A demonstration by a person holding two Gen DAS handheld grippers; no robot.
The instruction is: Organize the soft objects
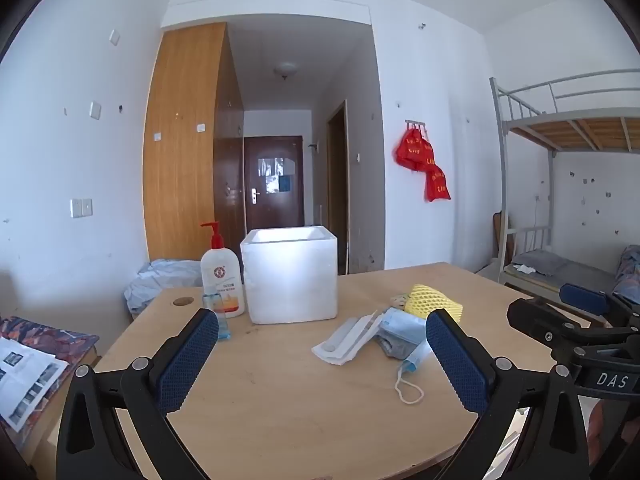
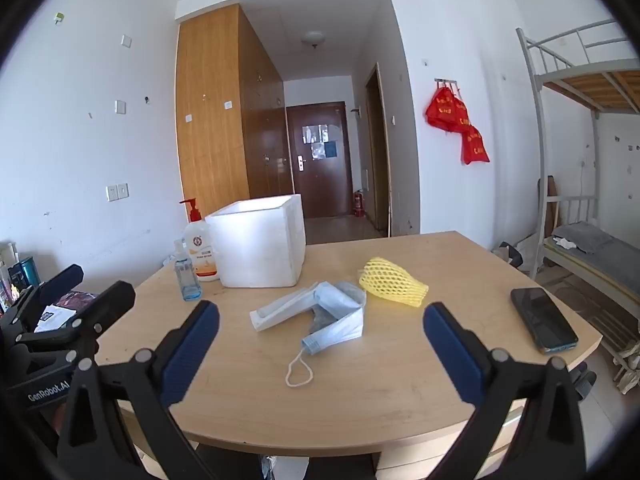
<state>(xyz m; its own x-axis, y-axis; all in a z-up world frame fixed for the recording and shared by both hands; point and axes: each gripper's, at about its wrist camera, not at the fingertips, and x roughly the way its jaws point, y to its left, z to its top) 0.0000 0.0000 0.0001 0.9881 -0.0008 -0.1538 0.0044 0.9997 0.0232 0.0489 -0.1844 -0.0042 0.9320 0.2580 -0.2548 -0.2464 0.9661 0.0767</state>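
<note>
You get bright, even daylight in both views, and the white foam box (image 1: 290, 276) glows nearly blown out on its front, with only faint shadows on the table (image 1: 280, 400). Your fisheye lenses bend the walls and the bunk bed (image 2: 580, 80) towards the edges, and black vignetting fills the corners. Focus is sharp mid-table; the far door (image 2: 318, 160) looks slightly soft.

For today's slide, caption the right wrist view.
Open right claw above wooden table: face mask, yellow foam net, white foam box.
</note>
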